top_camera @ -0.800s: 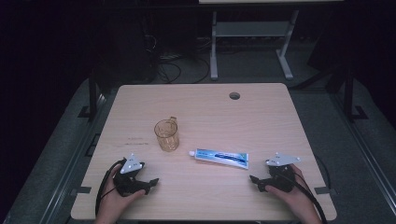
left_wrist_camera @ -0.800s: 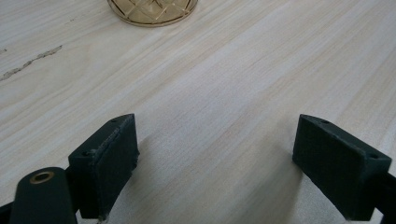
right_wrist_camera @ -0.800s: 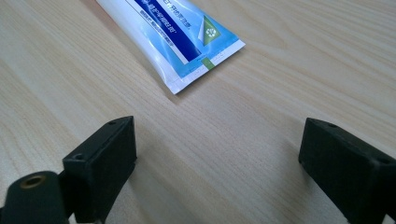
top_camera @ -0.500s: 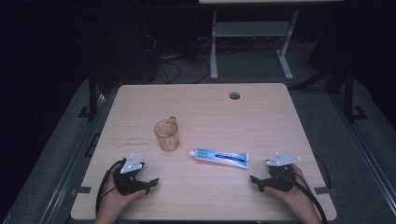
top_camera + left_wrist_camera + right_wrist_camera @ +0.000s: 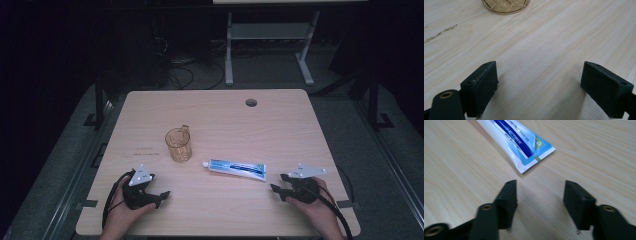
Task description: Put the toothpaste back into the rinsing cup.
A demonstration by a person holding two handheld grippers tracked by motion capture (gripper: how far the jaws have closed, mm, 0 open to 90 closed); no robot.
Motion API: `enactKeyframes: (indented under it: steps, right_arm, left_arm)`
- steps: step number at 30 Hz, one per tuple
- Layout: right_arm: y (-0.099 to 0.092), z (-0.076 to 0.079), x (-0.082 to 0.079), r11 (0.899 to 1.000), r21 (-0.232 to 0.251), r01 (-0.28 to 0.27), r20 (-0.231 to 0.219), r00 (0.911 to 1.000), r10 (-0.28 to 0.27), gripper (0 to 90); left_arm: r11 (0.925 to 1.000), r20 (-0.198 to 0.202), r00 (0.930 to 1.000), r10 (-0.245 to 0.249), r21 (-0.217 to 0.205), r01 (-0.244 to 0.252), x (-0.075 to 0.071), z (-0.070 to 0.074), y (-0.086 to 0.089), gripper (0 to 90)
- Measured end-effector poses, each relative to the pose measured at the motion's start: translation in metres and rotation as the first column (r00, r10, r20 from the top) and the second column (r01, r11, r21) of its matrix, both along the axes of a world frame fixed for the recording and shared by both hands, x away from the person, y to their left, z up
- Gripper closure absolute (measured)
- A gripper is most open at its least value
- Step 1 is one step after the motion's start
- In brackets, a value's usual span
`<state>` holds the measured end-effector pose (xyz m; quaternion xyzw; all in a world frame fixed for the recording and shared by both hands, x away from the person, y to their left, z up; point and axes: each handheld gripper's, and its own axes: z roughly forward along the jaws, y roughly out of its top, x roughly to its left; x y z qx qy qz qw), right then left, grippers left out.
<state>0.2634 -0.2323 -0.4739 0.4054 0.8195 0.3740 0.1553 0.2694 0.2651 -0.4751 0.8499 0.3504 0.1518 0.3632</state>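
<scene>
Amber cup (image 5: 179,144) & toothpaste tube (image 5: 235,169) betw. open left gripper (image 5: 161,196), right gripper (image 5: 278,183).

Evenly lit table (image 5: 280,125), dark surroundings; close views slightly soft, faint shadows.

On the one wooden table (image 5: 280,200) I count a single amber glass cup (image 5: 179,144) and a single tube of toothpaste (image 5: 235,170), nothing more lying loose. Two hand-held grippers are out: the left gripper (image 5: 161,196) and the right gripper (image 5: 278,183), each with two black jaws, four in all. There is one round cable hole (image 5: 251,103) in the tabletop.
</scene>
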Motion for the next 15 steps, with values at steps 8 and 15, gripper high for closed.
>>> enactKeyframes:
  steps: [8,15]
  right_arm:
    - [0.002,0.01,-0.006,0.998,0.059,-0.033,-0.005,0.9994,0.033,74.7]
    - [0.006,0.019,-0.007,0.992,0.117,-0.054,-0.017,0.9983,0.056,89.8]
  left_arm:
    - [1.0,0.002,1.0,-0.001,0.001,0.001,0.0,0.0,0.0,13.2]
    - [1.0,0.0,1.0,0.0,0.0,0.0,0.0,0.0,0.0,13.2]
